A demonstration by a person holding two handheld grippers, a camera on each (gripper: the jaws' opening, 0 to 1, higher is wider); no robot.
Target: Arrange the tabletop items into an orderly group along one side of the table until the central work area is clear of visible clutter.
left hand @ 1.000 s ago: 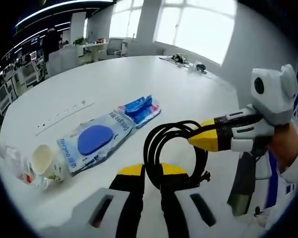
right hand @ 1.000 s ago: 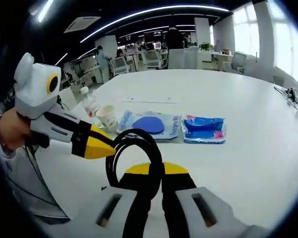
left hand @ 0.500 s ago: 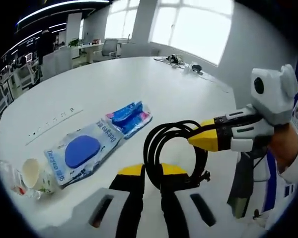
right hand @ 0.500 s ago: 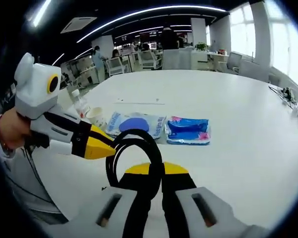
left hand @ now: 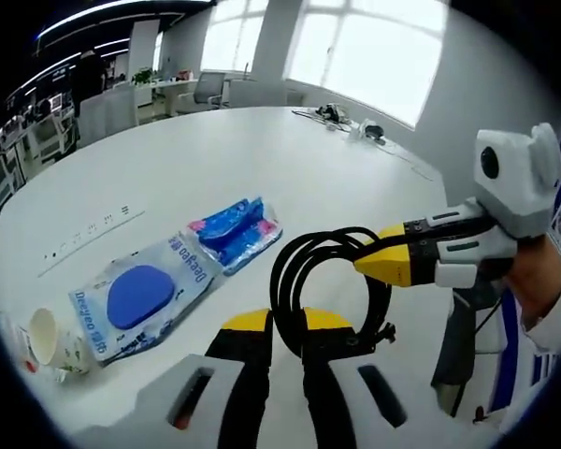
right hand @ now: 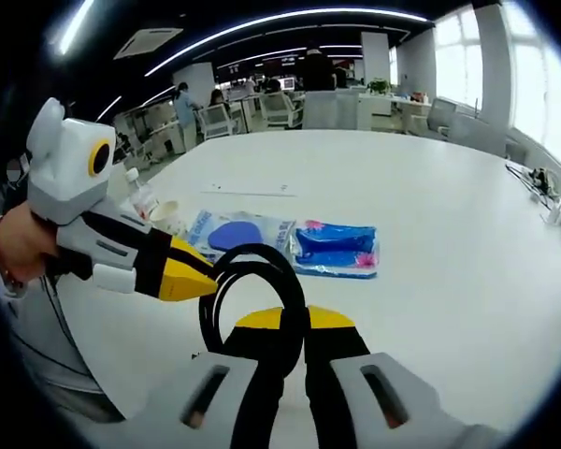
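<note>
in the left gripper view, going left to right, a paper cup (left hand: pixel 49 339) lies tipped over at the near left of the white tabletop (left hand: pixel 262 159), touching a clear packet with a blue oval pad (left hand: pixel 138 296) inside; just beside that packet's far end lies a blue and pink packet (left hand: pixel 234 231). a coil of black cable (left hand: pixel 329 281) is held up over the near part of the tabletop, and the left tool (left hand: pixel 283 329) has its yellow-tipped jaws pressed together on the near side of the coil. the right tool (left hand: pixel 379 265) comes in from the right in a person's hand (left hand: pixel 535 281), its jaws pinching the coil's right side. in the right gripper view, the left tool (right hand: pixel 182 279) enters from the left, pinching the cable (right hand: pixel 252 295), with a plastic bottle (right hand: pixel 138 198) and the cup (right hand: pixel 166 216) behind it; the pad packet (right hand: pixel 232 232) and the blue and pink packet (right hand: pixel 332 249) lie side by side in the middle of the tabletop (right hand: pixel 430 215). the right tool (right hand: pixel 294 327) grips the coil from below, jaws closed on it.
</note>
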